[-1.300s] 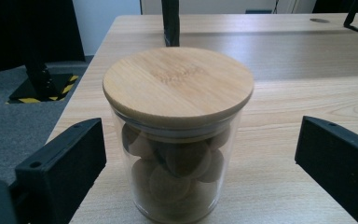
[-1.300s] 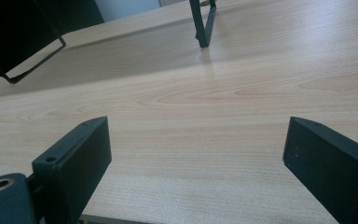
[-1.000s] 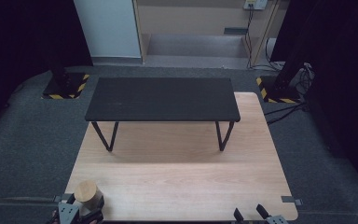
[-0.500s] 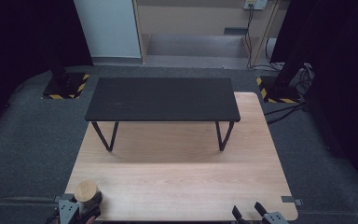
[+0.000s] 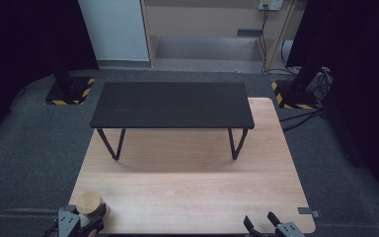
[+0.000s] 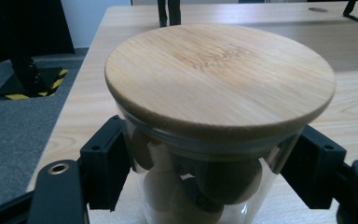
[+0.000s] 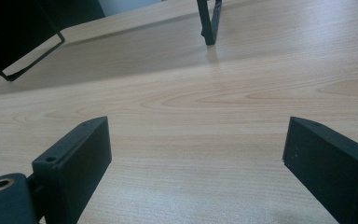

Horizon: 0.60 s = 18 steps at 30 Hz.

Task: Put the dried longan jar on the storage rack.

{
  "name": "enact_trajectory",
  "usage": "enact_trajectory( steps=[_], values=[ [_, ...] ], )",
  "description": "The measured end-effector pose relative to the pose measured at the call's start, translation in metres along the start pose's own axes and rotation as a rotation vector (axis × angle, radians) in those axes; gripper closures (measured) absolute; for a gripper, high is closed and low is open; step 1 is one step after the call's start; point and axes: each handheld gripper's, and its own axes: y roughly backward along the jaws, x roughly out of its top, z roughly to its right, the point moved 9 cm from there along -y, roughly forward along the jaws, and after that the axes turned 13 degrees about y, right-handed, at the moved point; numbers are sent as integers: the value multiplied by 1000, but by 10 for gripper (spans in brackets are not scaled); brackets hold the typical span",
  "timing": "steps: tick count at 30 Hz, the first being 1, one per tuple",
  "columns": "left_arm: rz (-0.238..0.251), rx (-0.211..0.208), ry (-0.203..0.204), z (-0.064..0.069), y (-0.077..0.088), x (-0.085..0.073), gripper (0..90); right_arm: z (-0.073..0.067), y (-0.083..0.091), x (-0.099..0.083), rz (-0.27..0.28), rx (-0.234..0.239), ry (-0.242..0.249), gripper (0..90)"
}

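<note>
At table's near-left corner, left tongs [image 6: 205,186] clamped on lidded glass jar [image 6: 214,116]; right tongs [image 7: 196,168] apart, empty.

Glass jar [image 6: 205,182] w/ bamboo lid [image 6: 219,77] — upright, table's near-left corner.

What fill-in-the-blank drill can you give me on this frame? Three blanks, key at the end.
1. The glass jar between the left gripper jaws is closed with a round lid made of ____.
2. The right gripper has its jaws spread over bare table and holds ____.
3. In the high view, the jar sits at the near ____ corner of the wooden table, in front of the black shelf.

Missing words: wood; nothing; left
</note>
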Motion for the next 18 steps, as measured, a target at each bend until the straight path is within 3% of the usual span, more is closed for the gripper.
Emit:
enact_trajectory(
  steps=[4, 18],
  values=[
    [-12, -11, -6, 2, 5, 13, 242, -1, -1, 1, 3, 2, 1, 78],
    [12, -61, -12, 17, 22, 60, 243, -4, 2, 4, 12, 6, 6, 79]
  ],
)
